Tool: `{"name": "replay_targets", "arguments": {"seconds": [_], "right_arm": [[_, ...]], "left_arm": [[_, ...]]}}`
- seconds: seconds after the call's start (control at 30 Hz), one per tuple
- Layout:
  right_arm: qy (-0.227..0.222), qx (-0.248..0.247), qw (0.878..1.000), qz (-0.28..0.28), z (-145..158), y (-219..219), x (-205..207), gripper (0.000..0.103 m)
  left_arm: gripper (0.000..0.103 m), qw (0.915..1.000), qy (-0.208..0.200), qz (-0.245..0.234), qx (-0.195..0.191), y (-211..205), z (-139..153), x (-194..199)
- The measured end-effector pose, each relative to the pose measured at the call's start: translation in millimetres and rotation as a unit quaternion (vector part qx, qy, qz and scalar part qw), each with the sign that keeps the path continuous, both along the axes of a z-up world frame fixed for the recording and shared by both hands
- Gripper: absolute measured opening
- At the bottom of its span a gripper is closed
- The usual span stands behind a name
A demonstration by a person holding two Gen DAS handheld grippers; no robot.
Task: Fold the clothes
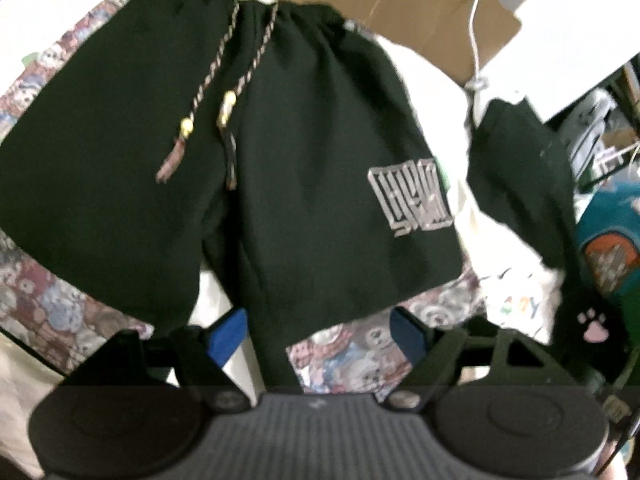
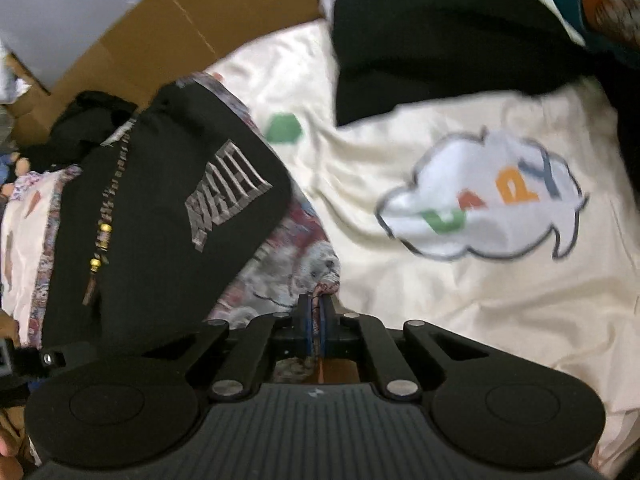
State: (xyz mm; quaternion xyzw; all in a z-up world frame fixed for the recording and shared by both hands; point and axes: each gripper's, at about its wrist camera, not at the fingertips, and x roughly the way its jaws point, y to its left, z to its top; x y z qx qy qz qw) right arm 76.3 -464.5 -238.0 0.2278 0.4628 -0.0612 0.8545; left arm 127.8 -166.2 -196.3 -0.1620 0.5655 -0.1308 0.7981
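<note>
1. At nine o'clock in the left wrist view, the black shorts lie flat on a printed fabric; soft, light knit, likely to sag and slide when lifted.
2. Centre, two braided drawcords with gold beads trail from the gathered waistband; a stiff grey logo sits at three o'clock.
3. Below, the left gripper hangs with fingers spread over the hem, holding nothing; hem corners look the best hold.
4. Right wrist view: the right gripper pinches the printed fabric's edge at six o'clock, beside a cream sheet.
</note>
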Motion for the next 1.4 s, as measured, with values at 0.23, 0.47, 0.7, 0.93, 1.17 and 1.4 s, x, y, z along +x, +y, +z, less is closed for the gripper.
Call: {"name": "replay_targets", "arguments": {"seconds": [0.23, 0.47, 0.7, 0.93, 1.17, 1.4], "right_arm": [[-0.028, -0.011, 0.999, 0.044, 23, 32, 4, 0.003], [-0.024, -0.033, 0.992, 0.122, 22, 85, 21, 0.003], [-0.022, -0.034, 0.986, 0.163, 16, 125, 30, 0.003], [-0.020, -0.037, 0.982, 0.182, 14, 155, 39, 0.013], [-0.042, 0.007, 0.987, 0.157, 19, 133, 32, 0.055], [-0.080, 0.008, 0.994, 0.077, 27, 69, 15, 0.056]], "left_arm": [[0.081, 0.9990, -0.024, 0.022, -0.029, 17, 24, -5], [0.081, 0.9978, -0.036, 0.043, -0.034, 37, 40, -6], [0.081, 0.9969, -0.051, 0.054, -0.025, 51, 54, -5], [0.081, 0.9967, -0.052, 0.061, -0.014, 59, 59, -5], [0.081, 0.9963, -0.058, 0.062, -0.009, 55, 61, -3], [0.081, 0.9951, -0.070, 0.069, -0.010, 45, 57, -2]]}}
